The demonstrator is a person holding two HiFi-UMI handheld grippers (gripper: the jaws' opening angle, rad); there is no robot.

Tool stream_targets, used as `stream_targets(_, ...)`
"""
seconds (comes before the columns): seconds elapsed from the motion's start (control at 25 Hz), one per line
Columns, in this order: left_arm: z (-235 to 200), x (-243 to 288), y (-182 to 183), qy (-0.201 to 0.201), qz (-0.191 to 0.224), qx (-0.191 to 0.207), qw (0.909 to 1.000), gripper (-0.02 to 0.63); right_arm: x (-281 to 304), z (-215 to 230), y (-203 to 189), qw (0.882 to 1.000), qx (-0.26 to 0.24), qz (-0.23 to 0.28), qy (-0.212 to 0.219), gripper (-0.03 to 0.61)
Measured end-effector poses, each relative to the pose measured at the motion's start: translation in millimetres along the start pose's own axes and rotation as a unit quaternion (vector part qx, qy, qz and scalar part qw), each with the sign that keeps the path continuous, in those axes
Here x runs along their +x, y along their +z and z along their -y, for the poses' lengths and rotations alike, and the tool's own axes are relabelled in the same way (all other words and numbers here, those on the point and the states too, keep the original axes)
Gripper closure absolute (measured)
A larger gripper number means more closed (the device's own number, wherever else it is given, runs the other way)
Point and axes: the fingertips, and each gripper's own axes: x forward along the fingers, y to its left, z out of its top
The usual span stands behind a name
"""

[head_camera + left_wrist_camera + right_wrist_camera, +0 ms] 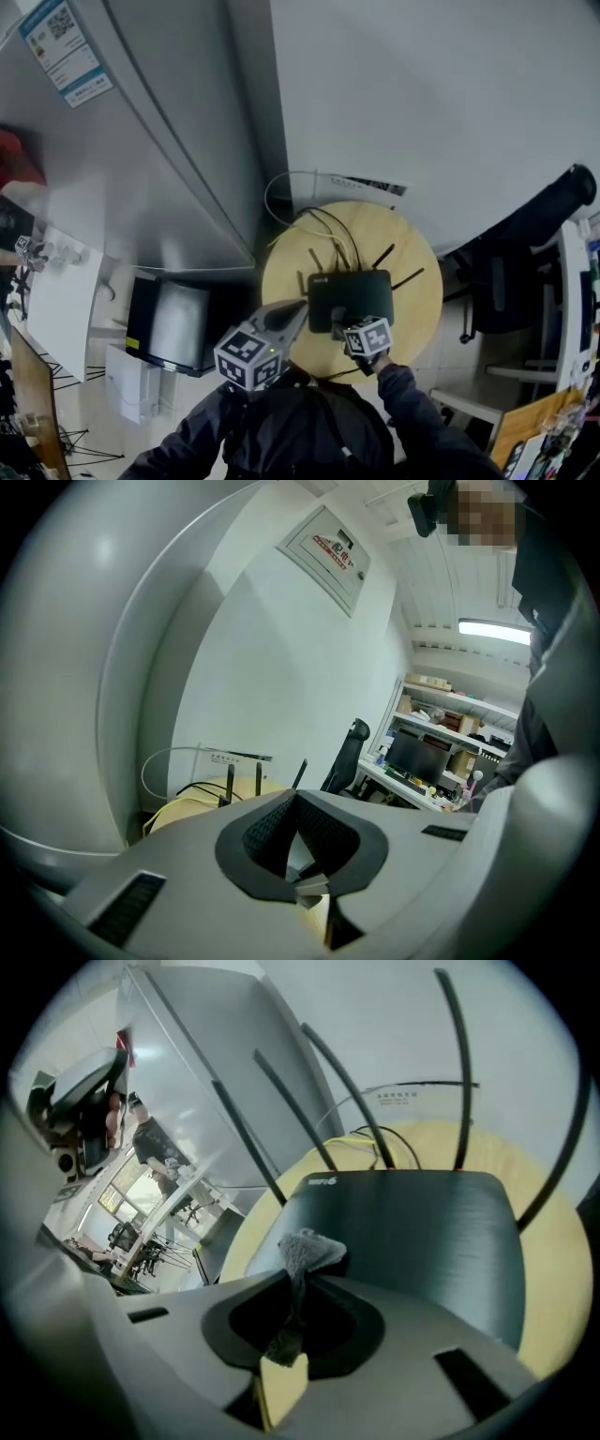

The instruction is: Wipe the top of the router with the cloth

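Round yellow table carrying a black router at centre (antennas toward the wall). Left hand-held gripper beside the router's left edge, jaws together, empty. Right hand-held gripper at its near edge, clamped on a grey cloth, plain only in the right gripper view.

Just ahead of the jaws of the right gripper, the router bears "WiFi6" in pale letters at its far left corner. High above the jaws of the left gripper, a wall sign carries red print, too small to read.
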Motion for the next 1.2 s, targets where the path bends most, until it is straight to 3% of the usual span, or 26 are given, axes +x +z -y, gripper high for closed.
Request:
stream_targets(0.48,22.6,26.9,2.7,-0.028,-0.012,0.015,0.9994,0.614,-85.0,130.2,-47.8,0.995,0.052,0.013,-0.090,0.508)
stream_targets(0.68,26.7,32.1,3.7,-0.027,-0.017,0.020,0.9993,0.614,-90.0,139.4,-54.8,0.994,0.060,0.013,-0.086,0.508)
stream_targets(0.96,29.1,33.0,0.5,-0.019,-0.022,0.022,0.9993,0.614,-102.5,159.7,-46.0,0.994,0.030,0.028,-0.102,0.508)
stream_targets(1.2,31.3,30.0,0.0,-0.009,-0.020,0.020,0.9996,0.614,-94.5,163.9,-86.7,0.993,0.041,-0.020,-0.106,0.508)
